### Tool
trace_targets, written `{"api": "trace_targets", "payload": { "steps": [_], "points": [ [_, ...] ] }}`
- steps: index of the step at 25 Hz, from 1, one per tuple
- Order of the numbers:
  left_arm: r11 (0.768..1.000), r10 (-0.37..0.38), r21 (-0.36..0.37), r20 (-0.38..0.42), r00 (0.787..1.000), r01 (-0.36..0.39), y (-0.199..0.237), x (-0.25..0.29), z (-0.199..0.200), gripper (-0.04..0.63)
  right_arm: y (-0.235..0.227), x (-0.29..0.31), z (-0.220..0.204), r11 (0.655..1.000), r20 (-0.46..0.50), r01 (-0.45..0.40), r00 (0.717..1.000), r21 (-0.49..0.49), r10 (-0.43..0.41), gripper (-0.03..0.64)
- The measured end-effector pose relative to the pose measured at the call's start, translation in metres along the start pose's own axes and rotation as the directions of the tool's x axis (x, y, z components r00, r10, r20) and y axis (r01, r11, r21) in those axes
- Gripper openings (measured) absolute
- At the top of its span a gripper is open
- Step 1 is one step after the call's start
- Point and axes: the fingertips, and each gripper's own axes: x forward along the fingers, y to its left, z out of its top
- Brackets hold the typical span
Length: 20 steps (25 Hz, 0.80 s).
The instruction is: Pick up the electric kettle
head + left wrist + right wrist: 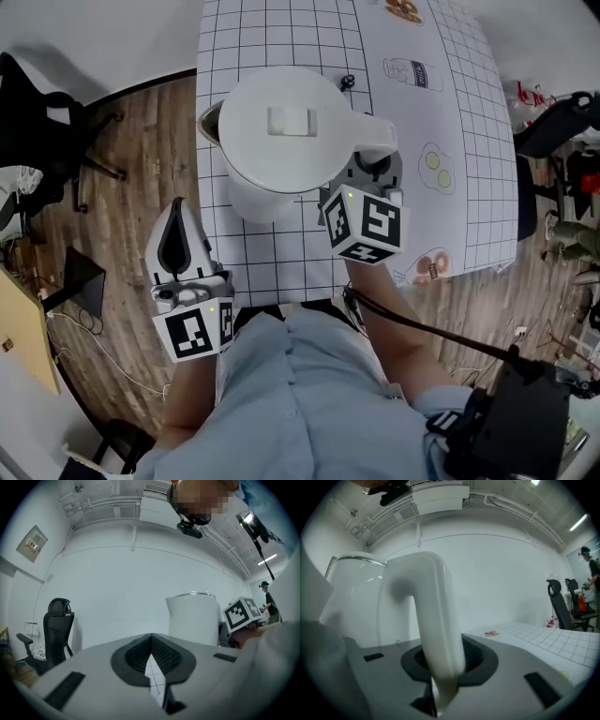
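Right tool (pixel 440 667) clamps the handle (pixel 433 620) of the electric kettle (pixel 281 141); left tool (pixel 151 641), jaws together and empty, hangs to its left. Grasp made; lifting clear seemingly remains.

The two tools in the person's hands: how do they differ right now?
The right tool grips the kettle's handle; the left tool is shut on nothing. The right tool is over the table; the left tool is off its left edge, over wooden floor. Both carry a black-and-white marker cube.
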Motion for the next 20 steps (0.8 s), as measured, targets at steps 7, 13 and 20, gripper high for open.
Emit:
{"api": "trace_targets", "payload": {
  "steps": [7, 13, 20],
  "points": [
    [0.998, -0.063, 0.002, 0.012, 0.998, 0.063, -0.038, 0.019, 0.006, 0.0, -0.061, -0.002, 0.028, 0.996, 0.057, 0.084, 0.995, 0.006, -0.084, 0.072],
    [0.992, -0.126, 0.014, -0.003, 0.992, 0.126, -0.075, 0.022, 0.002, 0.0, -0.111, -0.024, 0.016, 0.988, 0.049, 0.151, 0.987, 0.005, -0.151, 0.072],
    [0.982, -0.187, 0.031, -0.022, 0.982, 0.188, -0.11, 0.023, 0.002, 0.0, -0.152, -0.049, -0.001, 0.98, 0.032, 0.199, 0.979, 0.021, -0.2, 0.072]
  ]
}}
